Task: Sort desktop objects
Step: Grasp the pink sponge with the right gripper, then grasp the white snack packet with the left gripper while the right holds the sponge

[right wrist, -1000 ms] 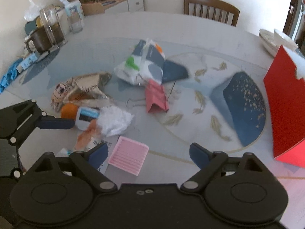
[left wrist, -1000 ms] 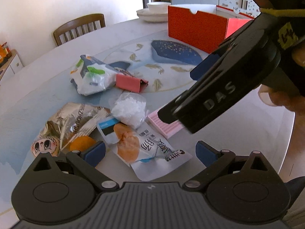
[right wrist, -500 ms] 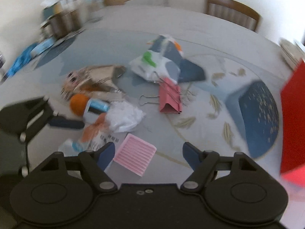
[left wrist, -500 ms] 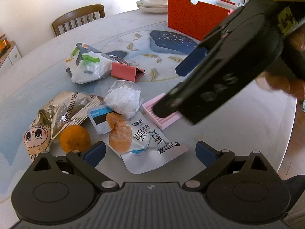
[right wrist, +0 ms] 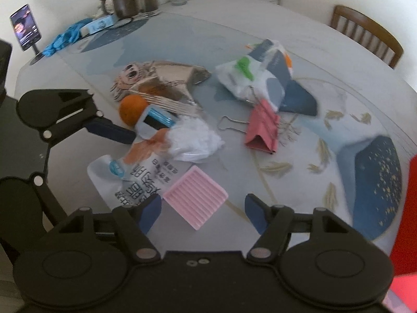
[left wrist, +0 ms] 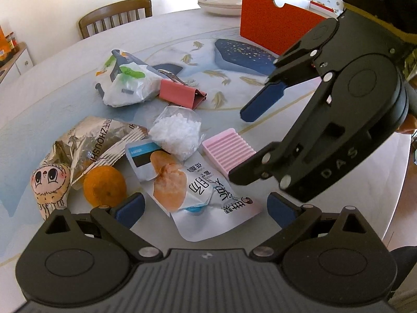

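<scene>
A pink ridged block (right wrist: pixel 195 195) (left wrist: pixel 226 151) lies flat on the table. My right gripper (right wrist: pixel 203 212) (left wrist: pixel 250 140) points down over it with a finger on each side. Its jaws are closing, and a gap still shows at the right pad. My left gripper (left wrist: pixel 206 210) stands open just above a white snack pouch (left wrist: pixel 198 190) with nothing in it; one of its fingers (right wrist: pixel 109 130) shows at the left in the right wrist view. Close by lie an orange (left wrist: pixel 104 186), a clear bag of white granules (left wrist: pixel 177 130) and a pink binder clip (left wrist: pixel 182 94).
A foil snack pack with a cartoon face (left wrist: pixel 86 140) and a crumpled white bag (left wrist: pixel 127 86) lie further left. A red box (left wrist: pixel 273 31) and stacked plates (left wrist: pixel 221 0) stand at the back. Mugs (right wrist: pixel 125 0), a phone on a stand (right wrist: pixel 24 26) and blue gloves (right wrist: pixel 62 39) sit far off.
My right gripper has rolled and its jaws have narrowed around the pink block. The left gripper has stayed about where it was.
</scene>
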